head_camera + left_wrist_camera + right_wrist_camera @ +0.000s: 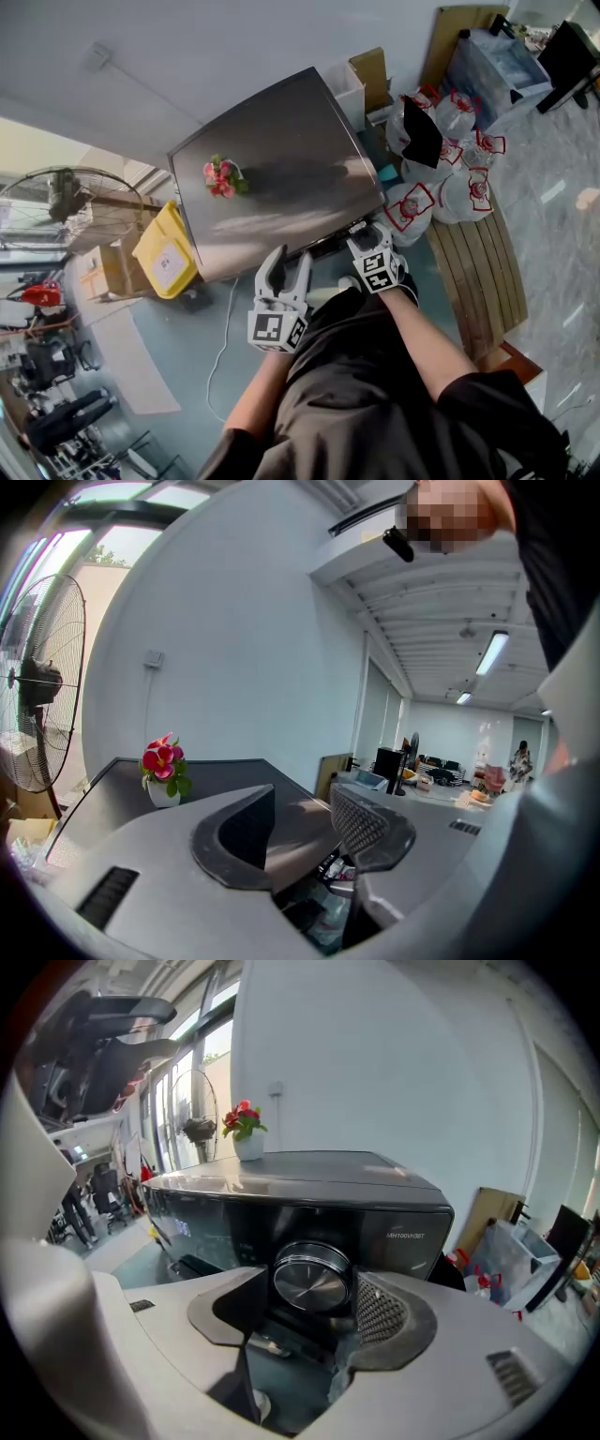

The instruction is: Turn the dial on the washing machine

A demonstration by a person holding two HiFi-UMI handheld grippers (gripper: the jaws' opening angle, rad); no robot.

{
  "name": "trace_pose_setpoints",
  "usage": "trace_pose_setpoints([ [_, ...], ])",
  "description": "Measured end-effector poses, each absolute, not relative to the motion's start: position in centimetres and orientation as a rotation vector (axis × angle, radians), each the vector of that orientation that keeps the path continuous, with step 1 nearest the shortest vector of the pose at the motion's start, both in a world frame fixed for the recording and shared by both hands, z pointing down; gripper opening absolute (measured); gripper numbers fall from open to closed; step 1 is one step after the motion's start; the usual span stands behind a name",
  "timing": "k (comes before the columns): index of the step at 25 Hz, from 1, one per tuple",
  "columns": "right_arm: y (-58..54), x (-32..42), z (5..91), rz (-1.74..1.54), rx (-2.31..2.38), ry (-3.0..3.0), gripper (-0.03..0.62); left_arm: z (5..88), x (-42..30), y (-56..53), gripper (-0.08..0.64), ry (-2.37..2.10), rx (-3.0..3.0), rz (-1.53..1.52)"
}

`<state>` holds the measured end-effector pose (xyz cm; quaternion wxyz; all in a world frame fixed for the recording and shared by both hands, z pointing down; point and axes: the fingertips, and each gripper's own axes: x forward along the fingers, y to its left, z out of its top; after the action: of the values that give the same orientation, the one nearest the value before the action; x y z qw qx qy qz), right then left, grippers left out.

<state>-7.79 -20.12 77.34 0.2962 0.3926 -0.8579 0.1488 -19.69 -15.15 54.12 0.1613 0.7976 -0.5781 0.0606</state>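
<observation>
A small flower pot [222, 178] stands on top of the washing machine [281, 141]. The left claw [288, 260] is wide open and empty at the front edge. The right claw [314, 1290] closes on the dial [311, 1282] of the front panel.

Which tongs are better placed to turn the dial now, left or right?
Right. The right tongs hold the dial between their jaws, which seem to touch both its sides. The left tongs are open and empty, pointing over the washing machine top.
</observation>
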Motion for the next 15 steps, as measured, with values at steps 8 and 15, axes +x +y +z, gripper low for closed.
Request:
trace_pose_setpoints([
  [8, -20.27, -7.57, 77.66, 0.52, 1.103, -2.296, 0.253, 54.17, -19.6, -14.79, 0.164, -1.643, 2.285, 0.169],
  [15, -20.45, -7.44, 77.65, 0.677, 1.098, -2.337, 0.253, 54.09, -19.82, -14.63, 0.164, -1.642, 2.287, 0.165],
])
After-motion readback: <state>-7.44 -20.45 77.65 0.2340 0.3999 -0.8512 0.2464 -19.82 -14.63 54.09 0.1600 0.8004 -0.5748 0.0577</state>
